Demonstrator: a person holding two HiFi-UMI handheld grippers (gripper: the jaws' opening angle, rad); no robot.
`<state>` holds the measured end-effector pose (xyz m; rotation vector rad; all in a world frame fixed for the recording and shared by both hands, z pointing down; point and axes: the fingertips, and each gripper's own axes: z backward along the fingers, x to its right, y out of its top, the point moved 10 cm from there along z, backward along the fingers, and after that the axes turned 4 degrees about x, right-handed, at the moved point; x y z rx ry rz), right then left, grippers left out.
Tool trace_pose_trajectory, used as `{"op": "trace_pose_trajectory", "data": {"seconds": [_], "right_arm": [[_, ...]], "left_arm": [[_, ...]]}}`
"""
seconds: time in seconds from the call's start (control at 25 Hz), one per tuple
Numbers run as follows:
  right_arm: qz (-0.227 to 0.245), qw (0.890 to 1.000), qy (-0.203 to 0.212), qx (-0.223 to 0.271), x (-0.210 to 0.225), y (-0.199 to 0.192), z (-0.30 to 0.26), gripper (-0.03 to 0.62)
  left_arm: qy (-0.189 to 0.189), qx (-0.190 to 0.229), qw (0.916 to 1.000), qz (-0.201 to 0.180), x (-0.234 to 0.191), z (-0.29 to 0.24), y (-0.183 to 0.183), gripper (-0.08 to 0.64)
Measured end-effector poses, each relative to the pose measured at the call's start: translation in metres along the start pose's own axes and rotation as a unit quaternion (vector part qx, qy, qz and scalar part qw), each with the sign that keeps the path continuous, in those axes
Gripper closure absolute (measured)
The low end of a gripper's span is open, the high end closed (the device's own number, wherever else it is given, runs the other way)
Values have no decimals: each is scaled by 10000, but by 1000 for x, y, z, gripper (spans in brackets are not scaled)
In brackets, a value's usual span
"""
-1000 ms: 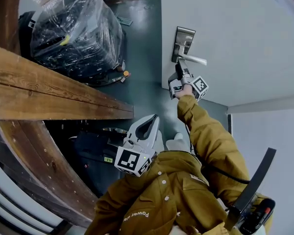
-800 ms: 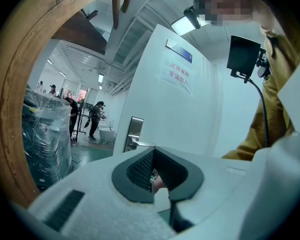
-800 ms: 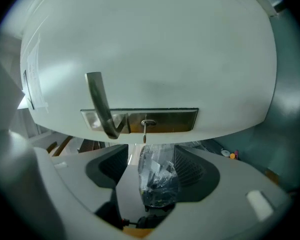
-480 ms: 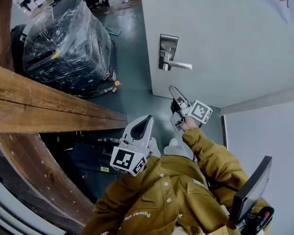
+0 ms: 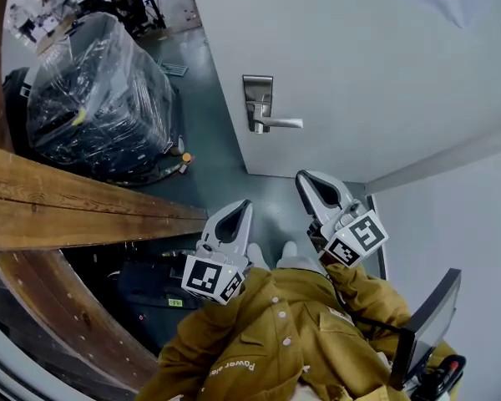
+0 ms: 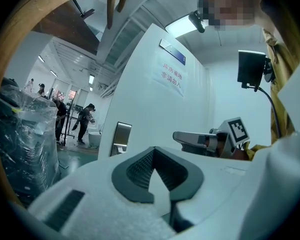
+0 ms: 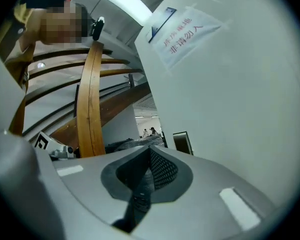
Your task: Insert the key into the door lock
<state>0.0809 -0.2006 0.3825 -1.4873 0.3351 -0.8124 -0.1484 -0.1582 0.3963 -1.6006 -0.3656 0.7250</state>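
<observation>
The silver lock plate with its lever handle (image 5: 260, 105) sits on the white door (image 5: 359, 73). The plate also shows in the left gripper view (image 6: 121, 139) and as a dark rectangle in the right gripper view (image 7: 182, 143). No key can be made out in any view. My right gripper (image 5: 306, 179) hangs well short of the door, below and right of the handle, jaws shut and empty. My left gripper (image 5: 242, 207) is beside it to the left, also shut with nothing held. Both tips (image 6: 153, 149) (image 7: 149, 146) point toward the door.
A plastic-wrapped pallet load (image 5: 100, 98) stands on the green floor left of the door. A thick wooden beam (image 5: 67, 199) crosses the left side. A paper sign (image 6: 171, 76) is taped to the door. People (image 6: 85, 121) stand far off. A dark screen (image 5: 426, 324) hangs at my right.
My right gripper has pulled back from the lock plate toward my body, rolled over, and its jaws have closed. The left gripper has shifted only slightly.
</observation>
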Motion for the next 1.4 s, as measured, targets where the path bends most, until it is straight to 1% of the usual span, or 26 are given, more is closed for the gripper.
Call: {"op": "trace_pose_trajectory", "data": {"seconds": [0.12,0.24,0.36,0.52,1.4], "right_arm": [[474,9983,-304,-149,-7,1,16,588],[718,9957,-510,-297,-12,-6,27,588],[909,9933,-598,-377,-16,-9,31,588],[931,9928,-597,-467,-18,-9,29,588],[916,9929,-590,-478,-24,-9,36,588]], "left_arm": [[-66,-13,9999,-76,5,-2,1,558],[-106,-36,9999,-115,10,0,-3,558],[-133,-54,9998,-132,12,1,-6,558],[-152,-70,9998,-138,14,-1,-5,558],[-196,-42,9998,-96,22,-1,-6,558]]}}
